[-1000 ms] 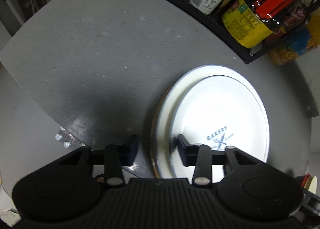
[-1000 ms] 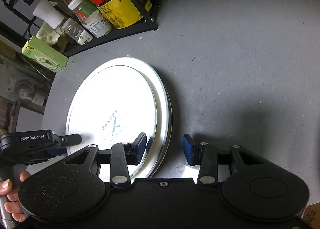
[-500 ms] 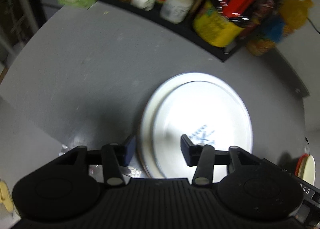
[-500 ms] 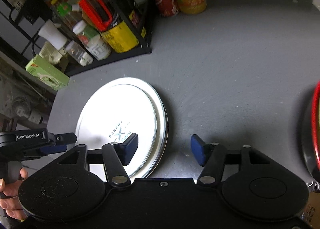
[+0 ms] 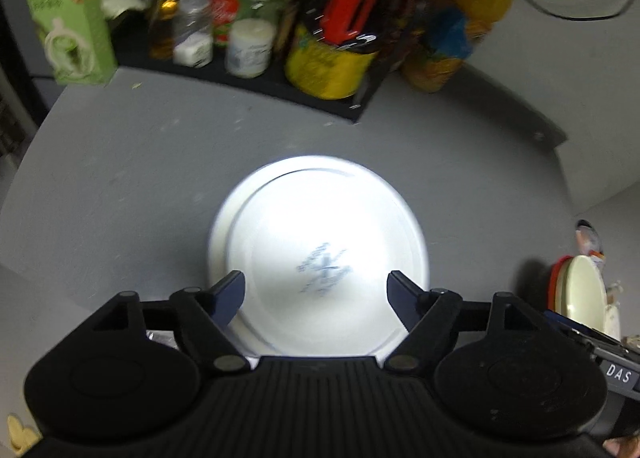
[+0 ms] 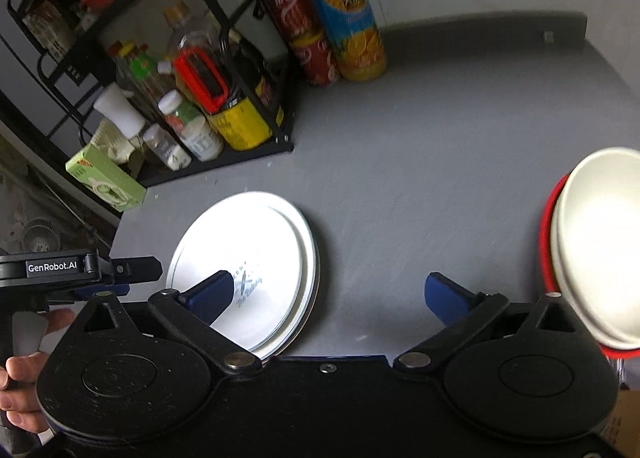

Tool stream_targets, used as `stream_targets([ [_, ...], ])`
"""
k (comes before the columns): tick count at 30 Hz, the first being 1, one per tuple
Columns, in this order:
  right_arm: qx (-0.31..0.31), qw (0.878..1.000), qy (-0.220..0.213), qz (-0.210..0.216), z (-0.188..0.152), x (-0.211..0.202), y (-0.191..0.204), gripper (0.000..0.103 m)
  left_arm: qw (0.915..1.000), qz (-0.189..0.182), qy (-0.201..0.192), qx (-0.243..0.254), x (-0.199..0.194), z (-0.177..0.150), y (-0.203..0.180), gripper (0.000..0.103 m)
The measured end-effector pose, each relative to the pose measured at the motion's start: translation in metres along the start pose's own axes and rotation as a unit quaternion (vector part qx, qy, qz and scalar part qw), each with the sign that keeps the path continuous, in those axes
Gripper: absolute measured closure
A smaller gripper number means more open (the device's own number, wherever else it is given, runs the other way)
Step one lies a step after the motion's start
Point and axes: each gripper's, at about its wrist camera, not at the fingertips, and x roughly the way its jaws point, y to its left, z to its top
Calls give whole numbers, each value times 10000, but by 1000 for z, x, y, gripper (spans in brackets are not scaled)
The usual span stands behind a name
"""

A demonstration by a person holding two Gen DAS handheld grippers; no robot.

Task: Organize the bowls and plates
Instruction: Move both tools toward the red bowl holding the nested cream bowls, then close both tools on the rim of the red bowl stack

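Note:
Two white plates lie stacked on the grey table, the top plate (image 5: 320,242) with a blue "BAKERY" mark; the stack also shows in the right wrist view (image 6: 256,258). My left gripper (image 5: 316,290) is open and empty, raised above the stack's near edge. My right gripper (image 6: 328,294) is open and empty, above the table just right of the stack. A cream bowl (image 6: 600,242) sits inside a red bowl (image 6: 546,217) at the far right; it also shows in the left wrist view (image 5: 586,286).
A black wire rack (image 6: 224,97) with jars, bottles and a yellow tin stands at the back. A green box (image 6: 106,181) lies beside it. An orange juice bottle (image 6: 348,17) and red cans (image 6: 308,37) stand by the wall.
Both grippers have opened wider and pulled up and back from the plate stack. The right view has swung right, bringing the cream and red bowls into view.

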Motion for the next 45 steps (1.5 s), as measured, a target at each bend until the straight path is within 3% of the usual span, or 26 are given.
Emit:
stream_targets([
  [4,-8,9998,-176,-17,6,-18,-11,0,9997,-17,-163,203,-8,1,-24,13],
  [12,141,9986,-515,-61,10,-51,-46,0,9983,-246,-231,471,-9,1,-68,1],
  [16,136,9975,-670,-171,9,-70,-66,0,9972,-347,-291,599,-8,-4,-91,1],
  [22,172,9961,-788,-364,6,-87,-92,0,9928,-782,-306,853,-5,-12,-128,0],
  [28,361,9945,-748,-633,2,-92,-122,0,9906,-875,-195,1029,7,-17,-166,0],
  [45,857,9925,-356,-794,-8,-78,-201,1,9920,-599,237,1087,59,-27,-237,1],
])
